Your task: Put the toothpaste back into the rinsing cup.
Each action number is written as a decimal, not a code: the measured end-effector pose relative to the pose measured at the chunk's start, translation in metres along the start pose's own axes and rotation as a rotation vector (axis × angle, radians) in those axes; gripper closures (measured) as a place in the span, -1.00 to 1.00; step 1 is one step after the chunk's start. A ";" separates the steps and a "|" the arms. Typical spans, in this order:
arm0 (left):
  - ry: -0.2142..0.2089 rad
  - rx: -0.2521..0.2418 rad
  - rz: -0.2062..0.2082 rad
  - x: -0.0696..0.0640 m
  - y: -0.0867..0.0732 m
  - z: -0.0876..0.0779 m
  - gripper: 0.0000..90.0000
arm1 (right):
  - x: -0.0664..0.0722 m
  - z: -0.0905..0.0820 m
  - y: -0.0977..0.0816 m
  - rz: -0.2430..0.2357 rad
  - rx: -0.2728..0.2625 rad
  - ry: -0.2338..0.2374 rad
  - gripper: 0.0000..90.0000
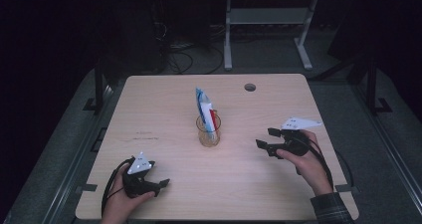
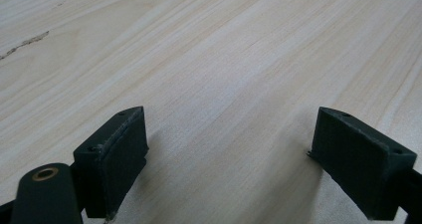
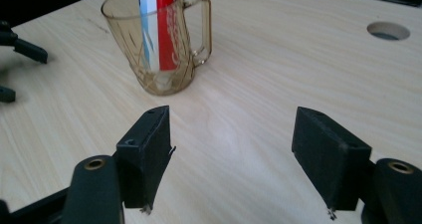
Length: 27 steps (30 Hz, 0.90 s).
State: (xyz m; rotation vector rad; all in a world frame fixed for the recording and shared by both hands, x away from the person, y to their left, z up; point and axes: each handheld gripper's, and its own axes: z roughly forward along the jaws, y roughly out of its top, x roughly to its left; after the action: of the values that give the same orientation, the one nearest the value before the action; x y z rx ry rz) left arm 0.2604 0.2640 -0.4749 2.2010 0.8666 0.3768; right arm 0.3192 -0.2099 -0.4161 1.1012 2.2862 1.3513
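A clear amber glass mug (image 1: pixel 208 132) (image 3: pixel 158 45) stands near the middle of the light wooden table (image 1: pixel 164 99). A red, white and blue toothpaste tube (image 1: pixel 206 110) (image 3: pixel 158 20) stands upright in it. My right gripper (image 1: pixel 263 138) (image 3: pixel 231 152) is to the right of the mug, a short way off, open with nothing between its jaws. My left gripper (image 1: pixel 160 179) (image 2: pixel 231 157) rests low over the front left of the table, open and empty, with bare wood between its jaws.
A round cable hole (image 1: pixel 250 87) (image 3: pixel 388 31) is in the table's far right part. Behind the table stand a white desk frame (image 1: pixel 268 20) and tangled cables (image 1: pixel 179 59) on the dark floor. The left gripper's tips (image 3: pixel 20 45) appear at the right gripper view's left edge.
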 end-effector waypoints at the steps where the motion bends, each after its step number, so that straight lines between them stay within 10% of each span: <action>1: 0.000 0.000 0.000 0.000 0.000 0.000 -0.71 | 0.000 -0.001 -0.002 0.002 0.002 -0.001 -0.33; 27: 0.000 0.001 0.002 0.000 0.000 0.000 -0.71 | 0.003 -0.021 -0.070 0.007 0.151 -0.081 -0.48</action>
State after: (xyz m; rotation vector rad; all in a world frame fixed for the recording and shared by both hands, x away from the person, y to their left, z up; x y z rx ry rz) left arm 0.2605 0.2641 -0.4749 2.2032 0.8645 0.3770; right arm 0.2719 -0.2402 -0.4630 1.1885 2.3582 1.1302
